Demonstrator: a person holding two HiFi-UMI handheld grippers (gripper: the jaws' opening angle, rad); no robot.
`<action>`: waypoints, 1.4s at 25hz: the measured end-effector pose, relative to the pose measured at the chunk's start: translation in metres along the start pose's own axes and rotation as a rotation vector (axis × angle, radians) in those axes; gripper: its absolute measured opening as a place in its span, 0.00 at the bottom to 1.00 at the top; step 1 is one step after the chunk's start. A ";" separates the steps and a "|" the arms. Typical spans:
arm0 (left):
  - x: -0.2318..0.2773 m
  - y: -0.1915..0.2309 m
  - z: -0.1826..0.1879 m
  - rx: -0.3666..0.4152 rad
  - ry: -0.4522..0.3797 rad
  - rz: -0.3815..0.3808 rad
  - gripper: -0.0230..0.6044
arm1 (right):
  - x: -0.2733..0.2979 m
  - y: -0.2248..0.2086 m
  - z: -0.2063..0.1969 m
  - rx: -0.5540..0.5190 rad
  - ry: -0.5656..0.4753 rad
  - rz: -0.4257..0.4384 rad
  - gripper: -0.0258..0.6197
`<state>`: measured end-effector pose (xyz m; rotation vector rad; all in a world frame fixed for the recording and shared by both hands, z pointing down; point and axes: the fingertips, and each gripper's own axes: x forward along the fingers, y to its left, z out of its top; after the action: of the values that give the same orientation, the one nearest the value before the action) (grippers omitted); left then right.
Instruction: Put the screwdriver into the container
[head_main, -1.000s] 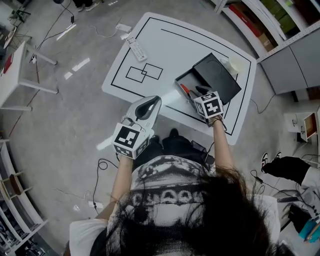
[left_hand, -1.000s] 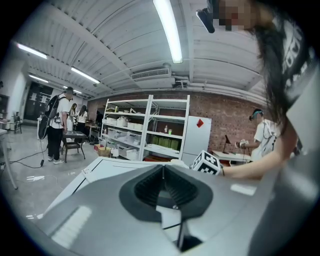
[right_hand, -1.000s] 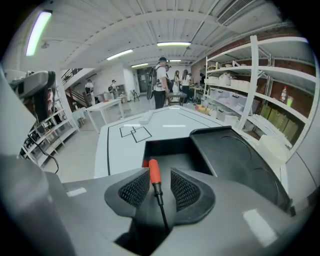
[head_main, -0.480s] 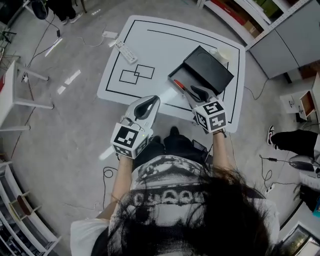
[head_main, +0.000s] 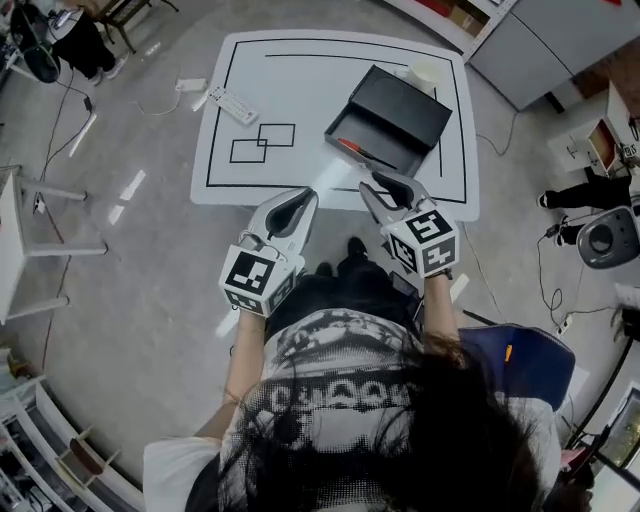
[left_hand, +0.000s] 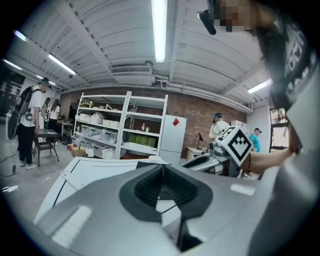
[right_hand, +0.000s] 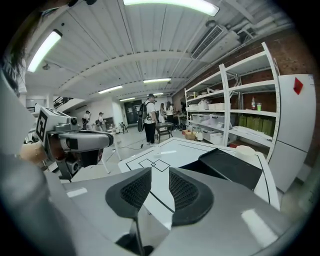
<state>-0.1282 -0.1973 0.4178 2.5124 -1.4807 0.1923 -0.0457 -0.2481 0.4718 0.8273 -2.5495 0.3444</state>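
Observation:
The black container (head_main: 400, 108) stands open on the white table (head_main: 300, 80), its lid tilted back. The screwdriver (head_main: 352, 150), red-handled, lies inside the container's tray. My right gripper (head_main: 374, 183) hovers at the table's near edge, just short of the container, and is open. Its jaws have just been closing, with nothing between them, and the right gripper view shows a gap between the pads (right_hand: 134, 190). My left gripper (head_main: 303, 197) hangs beside it, shut and empty, its tips meeting in the left gripper view (left_hand: 162, 167).
A remote control (head_main: 232, 104) lies at the table's left edge and a white cup (head_main: 425, 75) stands behind the container. A blue chair (head_main: 520, 362) is at my right. Shelving (right_hand: 235, 110) and people stand further off.
The right gripper has drawn back from the container toward me and risen, leaving the screwdriver in the tray. The left gripper has barely shifted.

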 end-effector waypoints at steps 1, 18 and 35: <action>-0.004 -0.002 -0.002 0.000 0.001 -0.012 0.04 | -0.003 0.005 -0.002 0.004 -0.002 -0.008 0.21; -0.012 -0.045 -0.009 0.000 -0.006 -0.136 0.04 | -0.052 0.035 -0.025 0.053 -0.012 -0.079 0.18; -0.006 -0.129 -0.014 -0.006 -0.003 -0.036 0.04 | -0.124 0.026 -0.052 0.014 -0.040 0.025 0.04</action>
<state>-0.0186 -0.1286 0.4142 2.5337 -1.4340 0.1774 0.0453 -0.1474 0.4560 0.8159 -2.5992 0.3579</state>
